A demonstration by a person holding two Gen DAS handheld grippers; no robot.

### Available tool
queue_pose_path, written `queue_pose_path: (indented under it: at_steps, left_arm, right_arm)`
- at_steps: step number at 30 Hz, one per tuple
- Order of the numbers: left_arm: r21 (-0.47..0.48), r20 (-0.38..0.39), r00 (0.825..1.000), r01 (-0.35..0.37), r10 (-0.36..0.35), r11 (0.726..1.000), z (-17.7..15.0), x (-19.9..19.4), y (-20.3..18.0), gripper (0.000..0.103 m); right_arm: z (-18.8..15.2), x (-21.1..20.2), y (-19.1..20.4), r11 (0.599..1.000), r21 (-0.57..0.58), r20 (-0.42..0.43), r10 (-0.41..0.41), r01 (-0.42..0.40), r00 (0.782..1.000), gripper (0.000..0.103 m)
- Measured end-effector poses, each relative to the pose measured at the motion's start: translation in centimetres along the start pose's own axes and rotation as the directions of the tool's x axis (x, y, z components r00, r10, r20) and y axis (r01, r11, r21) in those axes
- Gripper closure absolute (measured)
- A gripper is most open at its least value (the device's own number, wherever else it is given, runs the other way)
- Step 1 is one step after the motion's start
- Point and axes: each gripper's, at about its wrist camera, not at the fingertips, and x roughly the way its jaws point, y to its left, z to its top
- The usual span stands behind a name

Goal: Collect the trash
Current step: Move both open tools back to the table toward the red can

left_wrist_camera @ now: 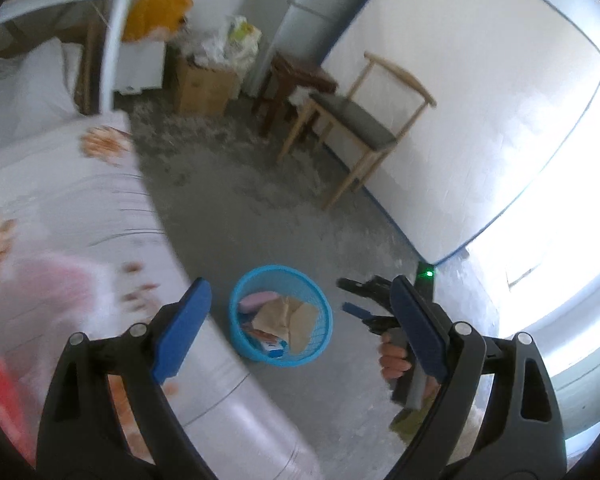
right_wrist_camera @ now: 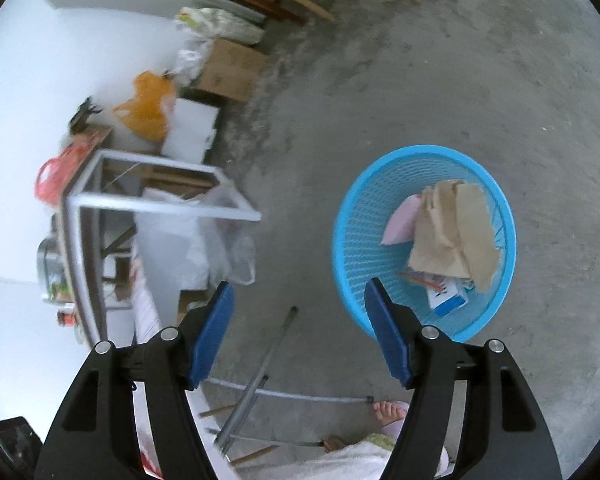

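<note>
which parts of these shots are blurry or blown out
Left wrist view: the bedspread at left is motion-smeared and window glare whitens the right edge; the blue basket stays fairly sharp. Right wrist view: the white table frame is blurred.

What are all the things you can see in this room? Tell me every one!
basket: 1, blue mesh, on the grey floor
brown paper: 1 crumpled piece, tan, in the basket
pink item: 1, pink, in the basket under the paper
small box: 1, white and blue, at the basket bottom
chair: 1, light wood with grey seat, by the white panel
stool: 1, dark brown, behind the chair
cardboard box: 1, brown, by the wall
plastic bag: 1, orange, on a white box
bed cover: 1, white with orange flowers, left side
left claw: 1, black with blue pads, open
right claw: 1, black with blue pads, open
</note>
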Motion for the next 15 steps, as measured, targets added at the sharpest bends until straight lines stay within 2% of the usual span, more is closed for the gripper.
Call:
queue_pose_path:
  at_steps: [4,7,9,10,12,15]
  left_arm:
    - [-0.025,0.114,0.989,-0.088,0.090,0.996,-2.5,-7.6,2.8,0.016]
    - [-0.065,0.182,0.969,-0.155,0.164,0.986,-4.8,-12.9,5.3,0.016]
    - [-0.095,0.216,0.952,-0.200,0.216,0.975,-6.4,-16.1,7.0,0.016]
    - [-0.123,0.245,0.934,-0.235,0.259,0.964,-7.8,-18.5,8.3,0.016]
    - [-0.174,0.268,0.910,-0.278,0.318,0.945,-9.9,-21.8,10.6,0.016]
    - [-0.279,0.290,0.871,-0.319,0.396,0.906,-13.1,-26.6,14.0,0.016]
  right_arm:
    - [-3.0,-3.2,2.4,0.994,-0.111,-0.004,0.003,-0.003,1.000,0.037]
    - [-5.8,-5.6,4.3,0.983,-0.186,-0.018,-0.005,0.001,1.000,0.035]
    - [-7.6,-7.0,5.3,0.975,-0.223,-0.029,0.000,-0.006,1.000,0.034]
    - [-8.9,-7.7,6.0,0.969,-0.245,-0.040,0.015,-0.024,0.999,0.033]
    - [-10.8,-8.4,7.1,0.963,-0.265,-0.069,0.032,-0.049,0.997,0.033]
    - [-13.5,-8.9,8.5,0.955,-0.286,-0.106,0.053,-0.082,0.993,0.033]
